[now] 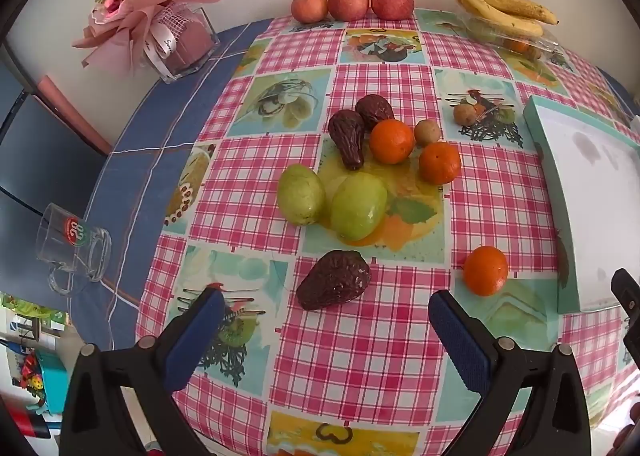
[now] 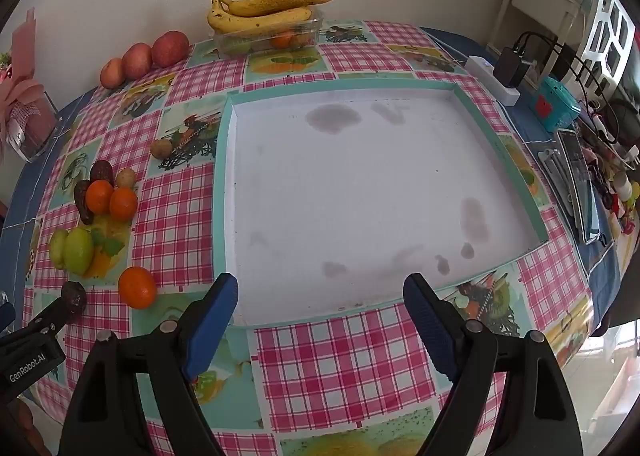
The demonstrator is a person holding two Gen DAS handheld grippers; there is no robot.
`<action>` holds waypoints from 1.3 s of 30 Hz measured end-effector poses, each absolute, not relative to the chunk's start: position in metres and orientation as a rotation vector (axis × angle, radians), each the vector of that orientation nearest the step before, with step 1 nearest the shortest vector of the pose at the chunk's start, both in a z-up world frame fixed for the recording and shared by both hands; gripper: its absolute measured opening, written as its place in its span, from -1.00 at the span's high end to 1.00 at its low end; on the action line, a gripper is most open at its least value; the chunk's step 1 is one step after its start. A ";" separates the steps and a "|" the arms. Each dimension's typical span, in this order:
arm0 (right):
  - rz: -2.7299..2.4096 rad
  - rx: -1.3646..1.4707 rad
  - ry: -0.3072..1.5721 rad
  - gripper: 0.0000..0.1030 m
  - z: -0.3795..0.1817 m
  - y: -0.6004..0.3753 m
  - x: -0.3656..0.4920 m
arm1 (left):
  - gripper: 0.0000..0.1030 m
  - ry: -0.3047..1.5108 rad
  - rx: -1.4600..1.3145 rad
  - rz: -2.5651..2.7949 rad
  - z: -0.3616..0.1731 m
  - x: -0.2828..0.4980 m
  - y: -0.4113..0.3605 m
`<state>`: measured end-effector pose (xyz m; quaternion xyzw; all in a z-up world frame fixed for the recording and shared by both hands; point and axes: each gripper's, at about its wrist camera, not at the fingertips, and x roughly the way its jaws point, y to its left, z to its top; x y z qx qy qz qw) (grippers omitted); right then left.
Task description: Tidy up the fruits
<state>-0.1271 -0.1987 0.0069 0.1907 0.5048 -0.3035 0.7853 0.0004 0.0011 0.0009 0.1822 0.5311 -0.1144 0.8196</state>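
Note:
My left gripper (image 1: 324, 310) is open just in front of a dark avocado (image 1: 334, 285) on the checked tablecloth. Behind it lie two green fruits (image 1: 301, 194) (image 1: 359, 205), two more dark avocados (image 1: 348, 136), two oranges (image 1: 391, 141) (image 1: 440, 162) and a small brown fruit (image 1: 427, 132). A lone orange (image 1: 485, 270) sits to the right, near the shallow white tray (image 1: 582, 192). My right gripper (image 2: 320, 292) hangs open over the near edge of that tray (image 2: 360, 184), which has a teal rim and holds nothing. The lone orange (image 2: 137, 287) lies left of it.
Three apples (image 1: 348, 2) line the wall at the back. Bananas (image 1: 500, 8) rest on a clear plastic box (image 2: 268, 36) of fruit. A flower bouquet in a glass vase (image 1: 160, 24) and a glass mug (image 1: 74, 248) stand left. A power strip (image 2: 492, 80) and clutter lie right.

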 end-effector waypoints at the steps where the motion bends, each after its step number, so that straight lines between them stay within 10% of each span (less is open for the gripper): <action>1: -0.655 0.411 1.089 -0.66 0.007 -0.199 -0.127 | -1.00 1.131 0.392 -0.243 0.000 0.000 0.000; 39: -0.652 0.406 1.087 -0.66 0.009 -0.195 -0.124 | -1.00 1.137 0.392 -0.249 -0.003 -0.001 0.000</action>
